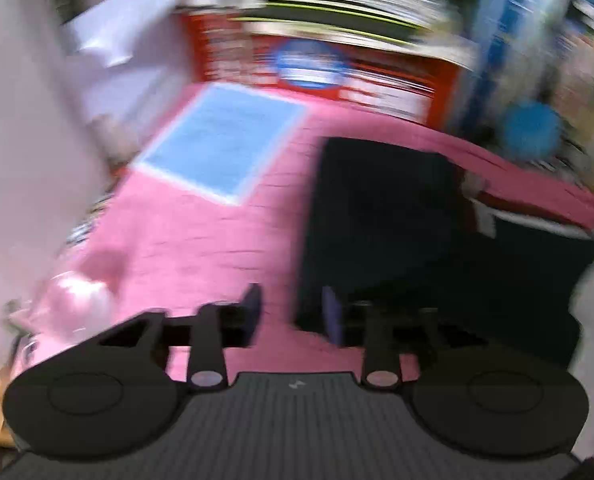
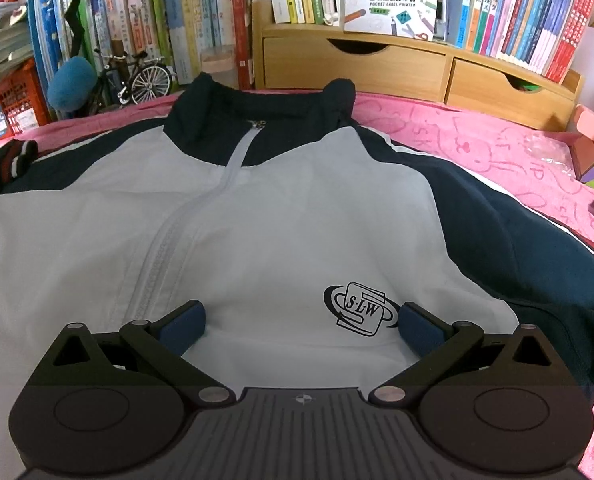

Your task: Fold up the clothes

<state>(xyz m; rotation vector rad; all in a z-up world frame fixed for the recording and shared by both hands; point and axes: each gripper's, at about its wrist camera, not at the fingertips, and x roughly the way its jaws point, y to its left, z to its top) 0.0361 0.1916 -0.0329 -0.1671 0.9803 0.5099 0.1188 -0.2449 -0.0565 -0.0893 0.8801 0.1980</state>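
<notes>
Through my left wrist camera everything smears: my left gripper (image 1: pixel 293 312) hangs over the pink cloth (image 1: pixel 201 248), its two fingers parted with nothing between them, beside one dark sleeve (image 1: pixel 381 216) and one pale blue rectangle (image 1: pixel 225 140). Through my right wrist camera, my right gripper (image 2: pixel 301 326) is spread wide over the jacket (image 2: pixel 257 216), which lies flat on the pink cloth: smooth white front, navy collar, one zipper (image 2: pixel 177 236), one printed logo (image 2: pixel 361 308), two wooden drawers (image 2: pixel 417 68) behind.
</notes>
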